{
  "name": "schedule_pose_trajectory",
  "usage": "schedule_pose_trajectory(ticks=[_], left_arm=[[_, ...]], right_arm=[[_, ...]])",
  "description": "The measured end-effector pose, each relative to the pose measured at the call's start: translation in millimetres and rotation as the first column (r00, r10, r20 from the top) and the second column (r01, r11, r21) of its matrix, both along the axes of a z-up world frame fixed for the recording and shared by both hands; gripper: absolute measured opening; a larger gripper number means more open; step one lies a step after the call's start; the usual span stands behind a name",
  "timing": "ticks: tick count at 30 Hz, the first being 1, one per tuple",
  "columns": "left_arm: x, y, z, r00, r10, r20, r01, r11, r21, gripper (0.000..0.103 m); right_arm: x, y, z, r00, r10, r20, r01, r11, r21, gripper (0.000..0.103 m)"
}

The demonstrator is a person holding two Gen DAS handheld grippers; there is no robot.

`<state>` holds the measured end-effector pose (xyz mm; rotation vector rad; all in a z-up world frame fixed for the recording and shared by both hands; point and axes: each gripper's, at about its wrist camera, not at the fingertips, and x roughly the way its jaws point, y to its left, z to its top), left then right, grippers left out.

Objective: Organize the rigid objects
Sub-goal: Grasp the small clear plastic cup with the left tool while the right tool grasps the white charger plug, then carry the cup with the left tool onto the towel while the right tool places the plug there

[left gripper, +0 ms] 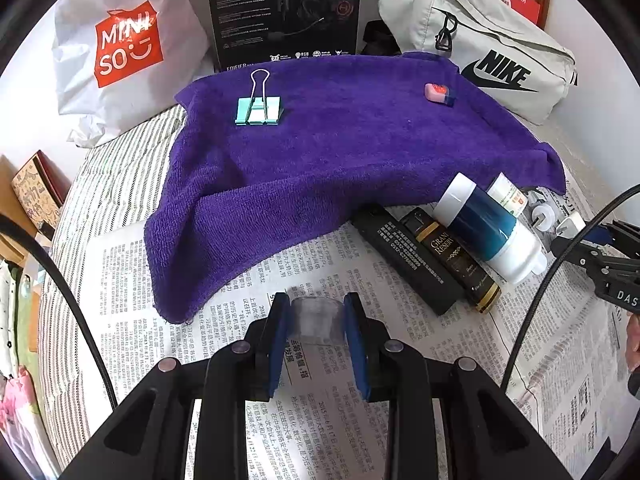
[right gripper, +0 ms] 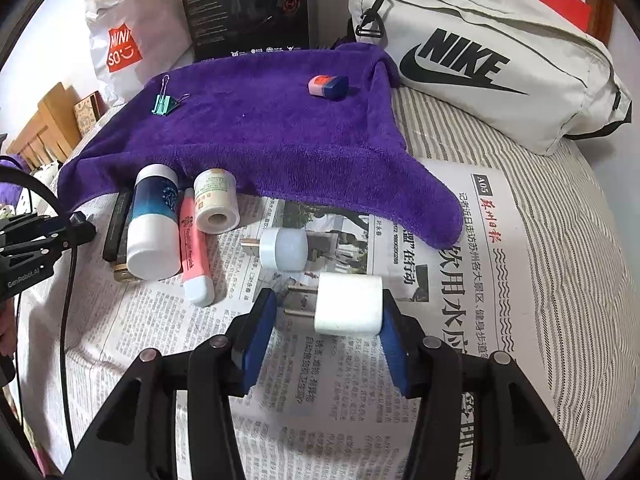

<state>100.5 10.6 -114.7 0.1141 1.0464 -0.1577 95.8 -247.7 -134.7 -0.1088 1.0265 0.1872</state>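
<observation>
The left claw (left gripper: pixel 316 322) grips a clear roll of tape (left gripper: pixel 317 318) over the newspaper (left gripper: pixel 328 412). The right claw (right gripper: pixel 329 312) stands released — a white plug (right gripper: pixel 349 305) lies between its pads, touching only the right one, prongs pointing left. A binder clip (left gripper: pixel 258 110) sits on the purple towel (left gripper: pixel 344 152).

Left gripper (left gripper: pixel 316 320) points steeply down, jaws nearly closed; right gripper (right gripper: pixel 328 320) at 3 o'clock, jaws parted.
</observation>
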Motion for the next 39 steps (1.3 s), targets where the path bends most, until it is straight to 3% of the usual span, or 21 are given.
schedule_pose_trajectory(ticks=[2,4,7,15,22,39], left_arm=[[0,0,0,1.0,0.0,0.0,0.0,1.0,-0.001,0.027],[-1,0,0,1.0,-0.001,-0.003,0.001,1.0,0.0,0.027],[-2,-1,1,1.0,-0.004,-0.007,0.004,1.0,0.005,0.027],[-3,2,1,1.0,-0.002,-0.006,0.002,1.0,-0.022,0.027],[-10,13,5,1.0,0.002,-0.02,-0.003,0.997,-0.081,0.027],[-7,24,24,1.0,0.012,0.001,-0.012,0.993,-0.118,0.027]], right_arm=[[0,1,0,1.0,0.0,0.009,0.0,1.0,-0.002,0.05],[-1,-3,1,1.0,-0.012,0.01,0.012,1.0,0.005,0.043],[-1,-10,4,1.0,-0.013,-0.01,0.013,0.999,0.032,0.043],[-2,-8,3,1.0,0.005,-0.002,-0.005,1.0,-0.006,0.043],[-6,-9,10,0.999,0.026,-0.025,-0.026,0.999,0.028,0.043],[-3,-8,30,0.998,0.054,0.016,-0.054,0.998,0.045,0.043]])
